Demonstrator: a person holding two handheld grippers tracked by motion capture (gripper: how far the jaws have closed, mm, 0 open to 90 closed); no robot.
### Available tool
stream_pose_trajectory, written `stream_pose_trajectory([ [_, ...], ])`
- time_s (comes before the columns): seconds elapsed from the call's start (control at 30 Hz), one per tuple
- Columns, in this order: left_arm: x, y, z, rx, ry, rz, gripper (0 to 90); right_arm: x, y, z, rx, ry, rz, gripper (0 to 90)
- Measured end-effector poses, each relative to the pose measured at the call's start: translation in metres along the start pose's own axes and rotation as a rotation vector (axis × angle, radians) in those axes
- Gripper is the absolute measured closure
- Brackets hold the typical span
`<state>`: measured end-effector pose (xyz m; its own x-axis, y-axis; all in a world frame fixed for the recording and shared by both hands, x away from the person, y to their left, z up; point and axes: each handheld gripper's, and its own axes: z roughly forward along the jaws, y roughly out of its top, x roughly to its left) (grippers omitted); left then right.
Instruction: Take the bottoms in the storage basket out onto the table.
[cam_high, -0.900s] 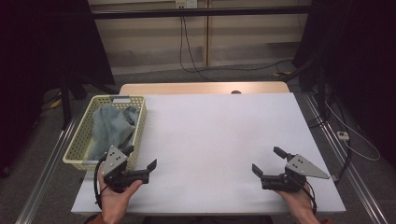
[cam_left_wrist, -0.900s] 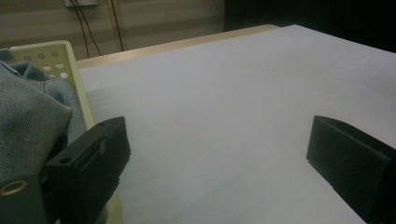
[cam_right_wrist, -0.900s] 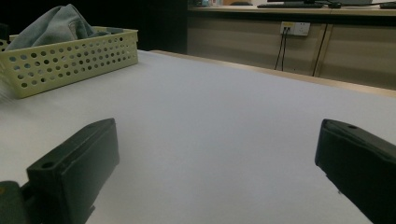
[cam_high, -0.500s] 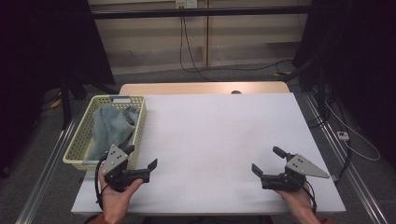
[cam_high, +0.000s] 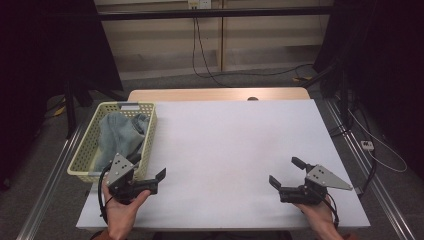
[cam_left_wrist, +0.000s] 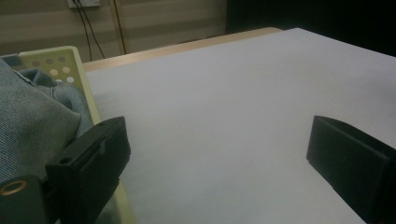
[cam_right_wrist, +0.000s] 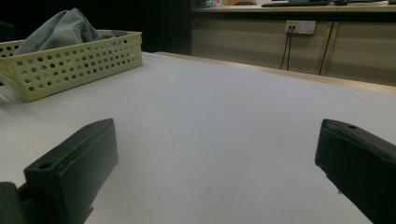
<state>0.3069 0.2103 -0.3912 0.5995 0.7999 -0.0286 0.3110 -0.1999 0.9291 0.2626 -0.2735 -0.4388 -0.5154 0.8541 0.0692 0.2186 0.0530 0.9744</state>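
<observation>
A crumpled blue-grey denim cloth (cam_high: 119, 136) lies in the pale yellow perforated basket (cam_high: 84, 154) at the left edge of the white bench (cam_high: 235, 150). The left gripper (cam_high: 152, 176) hovers just beside the basket's near corner, jaws apart and empty. The right gripper (cam_high: 287, 173), well apart near the bench's right front, is likewise spread with nothing between its jaws.

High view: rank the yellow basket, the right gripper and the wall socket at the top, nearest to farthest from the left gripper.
From the left gripper, at the table's near left:
1. Yellow basket, just beside it on the left, holding the blue-grey cloth.
2. Right gripper, across the table at the near right.
3. Wall socket, far back on the wall, beyond the table.
</observation>
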Motion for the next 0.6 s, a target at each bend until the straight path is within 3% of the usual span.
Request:
stream_pose_trajectory([
  [0.6, 0.0058, 0.0077, -0.0044, -0.012, 0.012, -0.003, 5.7, -0.0005, -0.0011, 0.0012, 0.016, 0.005, 0.002, 0.0],
])
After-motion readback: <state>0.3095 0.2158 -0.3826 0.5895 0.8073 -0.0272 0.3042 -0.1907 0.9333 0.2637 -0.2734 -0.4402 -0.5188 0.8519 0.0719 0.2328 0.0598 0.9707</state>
